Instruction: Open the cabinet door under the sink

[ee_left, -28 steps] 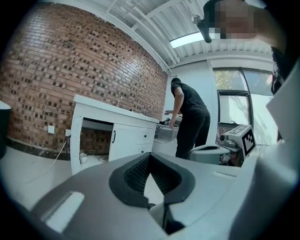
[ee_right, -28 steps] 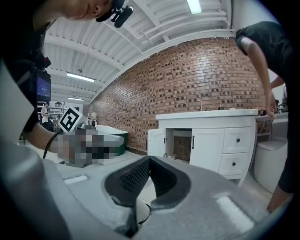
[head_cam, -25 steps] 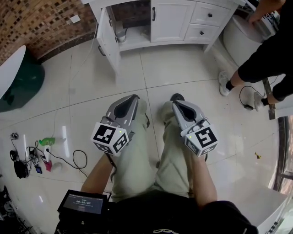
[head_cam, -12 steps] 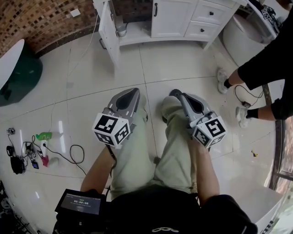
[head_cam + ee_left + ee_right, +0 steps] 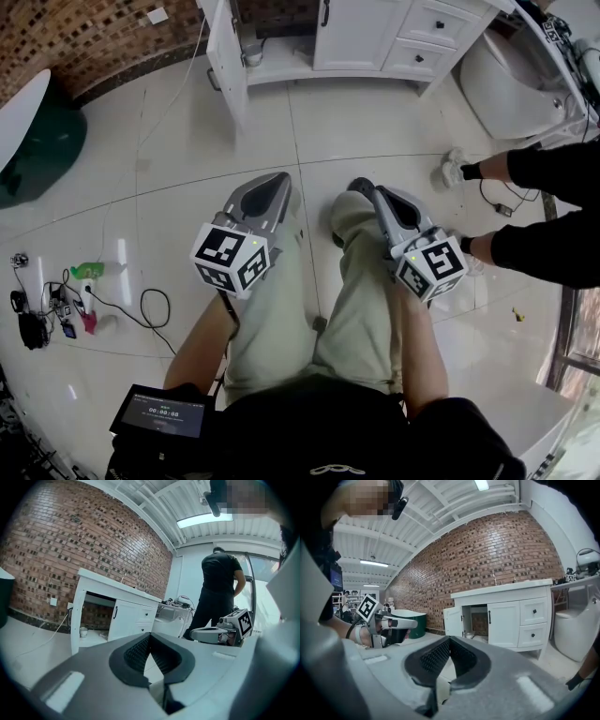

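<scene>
Staying open, cabinet door (image 5: 223,56); left gripper (image 5: 275,180), right gripper (image 5: 364,190) fingers closed, empty

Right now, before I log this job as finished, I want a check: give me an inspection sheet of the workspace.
Surface: white tiled floor, glossy.
Job's things: vanity cabinet; left door swung open, right door closed.
Clutter: green spray bottle and small devices on floor, left.
Grippers: left gripper shut, empty; right gripper shut, empty.
Cables: black cable looped by the bottle.
Surroundings: brick wall, toilet, bystander at right.
</scene>
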Action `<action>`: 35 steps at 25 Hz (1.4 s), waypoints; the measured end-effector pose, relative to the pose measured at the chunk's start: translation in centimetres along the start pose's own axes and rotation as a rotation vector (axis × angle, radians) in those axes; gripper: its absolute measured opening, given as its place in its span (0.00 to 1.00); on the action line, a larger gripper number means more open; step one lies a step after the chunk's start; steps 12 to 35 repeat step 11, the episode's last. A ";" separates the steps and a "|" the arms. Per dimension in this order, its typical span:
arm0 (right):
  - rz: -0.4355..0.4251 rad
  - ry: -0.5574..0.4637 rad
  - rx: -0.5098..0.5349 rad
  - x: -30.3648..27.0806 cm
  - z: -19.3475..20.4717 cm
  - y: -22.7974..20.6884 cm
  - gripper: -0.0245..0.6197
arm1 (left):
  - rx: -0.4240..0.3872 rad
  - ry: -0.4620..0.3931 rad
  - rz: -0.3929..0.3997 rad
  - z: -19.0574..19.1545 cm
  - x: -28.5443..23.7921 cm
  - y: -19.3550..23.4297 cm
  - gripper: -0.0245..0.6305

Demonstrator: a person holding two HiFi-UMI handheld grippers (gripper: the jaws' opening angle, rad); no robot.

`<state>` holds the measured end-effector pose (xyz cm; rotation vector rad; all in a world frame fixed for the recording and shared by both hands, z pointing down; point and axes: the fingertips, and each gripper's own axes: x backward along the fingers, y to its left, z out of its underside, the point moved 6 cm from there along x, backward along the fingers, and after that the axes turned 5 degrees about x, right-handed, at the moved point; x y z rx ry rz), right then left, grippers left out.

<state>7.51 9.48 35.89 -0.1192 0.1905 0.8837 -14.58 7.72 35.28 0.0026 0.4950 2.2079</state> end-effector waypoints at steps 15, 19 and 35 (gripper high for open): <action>0.002 -0.001 0.005 0.0 0.0 -0.1 0.02 | 0.004 -0.003 -0.006 0.0 -0.1 0.1 0.06; 0.002 -0.001 0.005 0.0 0.0 -0.1 0.02 | 0.004 -0.003 -0.006 0.0 -0.1 0.1 0.06; 0.002 -0.001 0.005 0.0 0.0 -0.1 0.02 | 0.004 -0.003 -0.006 0.0 -0.1 0.1 0.06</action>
